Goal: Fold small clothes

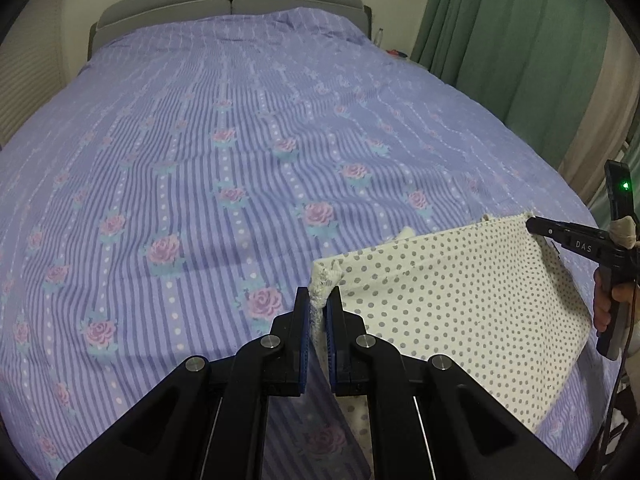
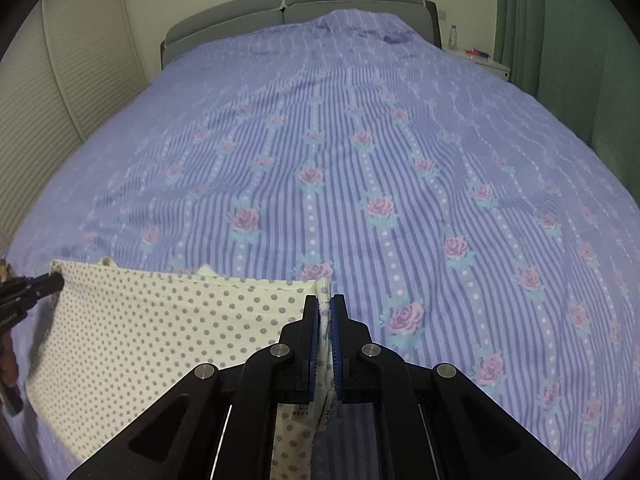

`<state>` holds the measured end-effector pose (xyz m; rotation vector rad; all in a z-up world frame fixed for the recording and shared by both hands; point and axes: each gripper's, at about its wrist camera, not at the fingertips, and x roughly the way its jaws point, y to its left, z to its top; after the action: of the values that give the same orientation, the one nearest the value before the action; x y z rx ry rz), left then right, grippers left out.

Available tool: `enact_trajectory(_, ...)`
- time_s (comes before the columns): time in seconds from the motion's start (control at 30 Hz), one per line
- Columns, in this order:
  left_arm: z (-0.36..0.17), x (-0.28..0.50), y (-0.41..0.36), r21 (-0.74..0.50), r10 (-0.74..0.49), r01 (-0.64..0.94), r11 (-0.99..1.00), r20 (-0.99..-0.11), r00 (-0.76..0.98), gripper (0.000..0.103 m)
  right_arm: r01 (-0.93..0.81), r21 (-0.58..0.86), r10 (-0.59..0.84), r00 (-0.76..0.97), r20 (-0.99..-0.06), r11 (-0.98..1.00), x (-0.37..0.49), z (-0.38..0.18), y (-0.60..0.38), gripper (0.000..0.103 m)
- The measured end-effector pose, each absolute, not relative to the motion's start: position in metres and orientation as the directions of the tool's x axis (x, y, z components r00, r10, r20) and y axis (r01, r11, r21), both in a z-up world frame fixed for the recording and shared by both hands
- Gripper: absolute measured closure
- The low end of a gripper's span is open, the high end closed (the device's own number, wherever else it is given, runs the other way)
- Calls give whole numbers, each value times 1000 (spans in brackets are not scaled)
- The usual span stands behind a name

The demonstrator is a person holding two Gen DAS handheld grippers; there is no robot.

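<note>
**A:** Cotton, I'd guess, thin and soft: the white garment point(image 1: 460, 300) with grey dots is hanging between the two tools, stretched just above the near end of the bed point(image 1: 240, 140). On the left, what is gripping it?

**B:** The left tool point(image 1: 319, 312) is pinching one top corner, its blue pads nearly together with the frilly hem bunched between them. Cloth is trailing down under that tool toward the sheet.

**A:** And moving rightward?

**B:** The dotted panel is spanning across, fairly taut along its top edge and sagging lower down. At the far right corner the right tool point(image 1: 534, 226) is clamping the other top corner (a care label is showing under its pads in its own view). The right hand point(image 1: 608, 304) is wrapping the handle, tool pointing inward, roughly level.

**A:** How is it likely handling?

**B:** Light and floppy, I'd judge, with no stiffness. Corners along the hem look like the sensible hold, since the doubled edge gives the pads something to bite.

**A:** Pose overall?

**B:** Both tools are pointing toward the headboard point(image 1: 232, 4), well apart, at similar height.
</note>
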<state>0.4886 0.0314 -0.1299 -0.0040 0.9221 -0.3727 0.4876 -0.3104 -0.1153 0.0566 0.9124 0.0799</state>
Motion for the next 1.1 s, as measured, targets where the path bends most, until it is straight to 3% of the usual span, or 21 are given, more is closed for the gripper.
enact_trajectory(0.07,-133,489,32,-157,-299,293,943,-789,538,93,-44,78,89,601,-794,996,488,-118,-310,96)
enact_trajectory(0.13,-133,489,33,-152,-280,270,951,-796,537,85,-28,67,70,595,-801,997,489,-120,-311,94)
enact_trajectory(0.17,-131,488,35,-147,-263,249,957,-799,540,72,-13,62,57,594,-803,998,489,-120,-313,91)
enact_trajectory(0.2,-129,488,36,-137,-244,228,964,-800,549,55,0,65,53,589,-807,998,487,-119,-316,79)
enact_trajectory(0.23,-124,485,39,-123,-221,206,971,-796,563,51,18,73,49,587,-808,997,485,-116,-319,69)
enact_trajectory(0.27,-115,479,44,-114,-203,186,976,-782,589,49,22,79,50,597,-800,997,480,-110,-320,68)
enact_trajectory(0.37,-95,452,51,-89,-169,157,984,-752,638,49,17,35,16,649,-760,999,460,-83,-315,65)
enact_trajectory(0.53,-82,385,48,-116,-268,267,957,-708,653,48,-81,16,70,734,-675,997,391,-50,-301,42)
enact_trajectory(0.73,-97,339,50,-169,-282,233,958,-710,645,49,-109,70,128,742,-658,992,323,-60,-307,42)
enact_trajectory(0.87,-111,330,48,-224,-286,177,958,-726,625,49,-102,113,152,700,-697,988,306,-86,-313,42)
enact_trajectory(0.97,-119,325,51,-289,-299,120,950,-720,627,48,-69,144,152,677,-720,987,305,-102,-323,42)
enact_trajectory(1.1,-128,321,60,-416,-357,54,908,-697,621,44,5,253,174,710,-682,968,303,-104,-335,42)
